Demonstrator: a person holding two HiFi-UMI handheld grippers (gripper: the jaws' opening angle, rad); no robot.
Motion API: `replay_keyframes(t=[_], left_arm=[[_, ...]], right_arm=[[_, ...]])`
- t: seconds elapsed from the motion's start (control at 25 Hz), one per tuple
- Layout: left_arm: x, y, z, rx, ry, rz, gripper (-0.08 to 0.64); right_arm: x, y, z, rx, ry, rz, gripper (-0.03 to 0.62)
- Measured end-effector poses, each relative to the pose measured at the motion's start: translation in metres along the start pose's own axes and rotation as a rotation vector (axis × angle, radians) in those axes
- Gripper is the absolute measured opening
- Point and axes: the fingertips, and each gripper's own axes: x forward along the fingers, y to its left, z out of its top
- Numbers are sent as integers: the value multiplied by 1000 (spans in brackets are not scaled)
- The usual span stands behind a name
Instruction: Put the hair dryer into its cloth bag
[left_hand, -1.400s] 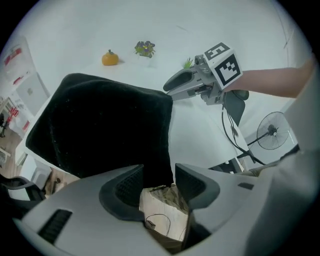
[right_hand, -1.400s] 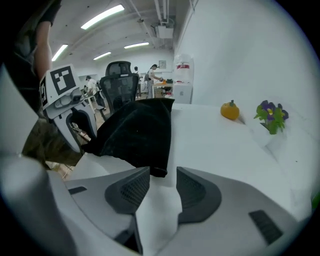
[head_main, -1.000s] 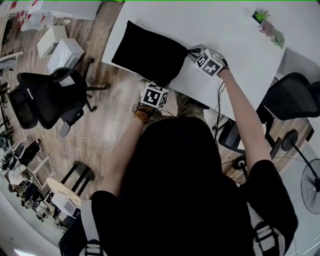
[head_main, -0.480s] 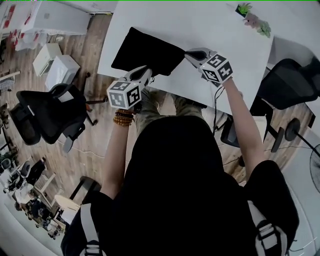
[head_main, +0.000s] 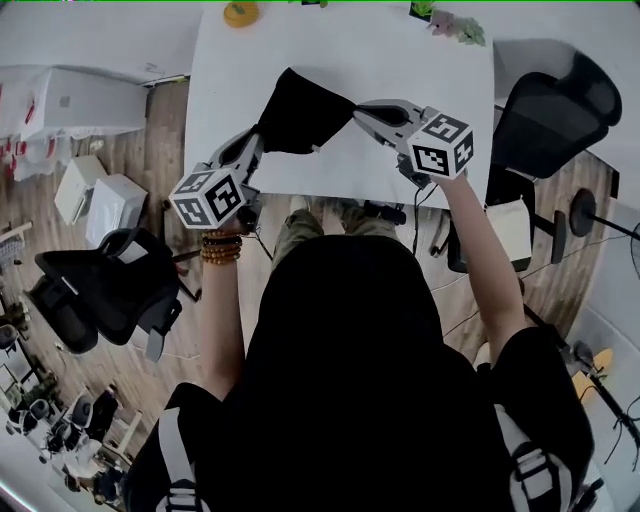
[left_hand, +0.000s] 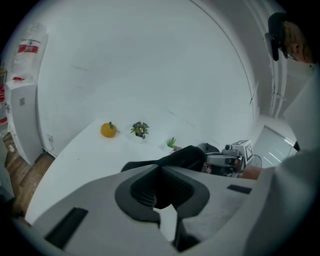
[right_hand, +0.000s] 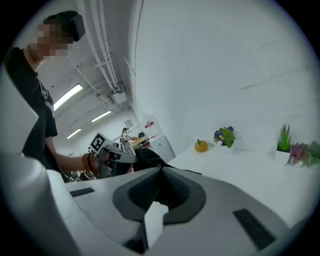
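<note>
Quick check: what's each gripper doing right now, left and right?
Left gripper: jaws have just been closing, clamped on the cloth bag's edge.
Right gripper: closed, holding the cloth bag's other edge.

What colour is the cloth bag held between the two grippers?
Plain black; the cloth bag shows best in the head view.

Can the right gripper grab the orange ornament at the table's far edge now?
Probably not: the right gripper has its jaws shut on the black cloth bag, so it would have to let go first. The orange ornament sits unobstructed.
</note>
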Motion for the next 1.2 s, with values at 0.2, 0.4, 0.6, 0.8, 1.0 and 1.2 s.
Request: replay_keyframes(t=[0.2, 0.4, 0.6, 0.8, 1.0, 1.2], left_arm=[[-12, -5, 48, 46, -47, -74, 35], [-15, -4, 50, 124, 4, -106, 35], [-26, -12, 35, 100, 40, -173, 35], [-32, -29, 60, 161, 30, -218, 35], [-9, -30, 62, 151, 64, -211, 35], [19, -24, 85, 96, 43, -196, 34]], right_arm=[[-15, 34, 43, 31, -137, -45, 37], [-24, 50, 30, 69, -165, -153, 37], [-36, 68, 11, 148, -222, -208, 37], [-55, 80, 37, 202, -423, -144, 37], [-55, 63, 38, 256, -443, -159, 37], [-55, 41, 52, 236, -428, -158, 37]])
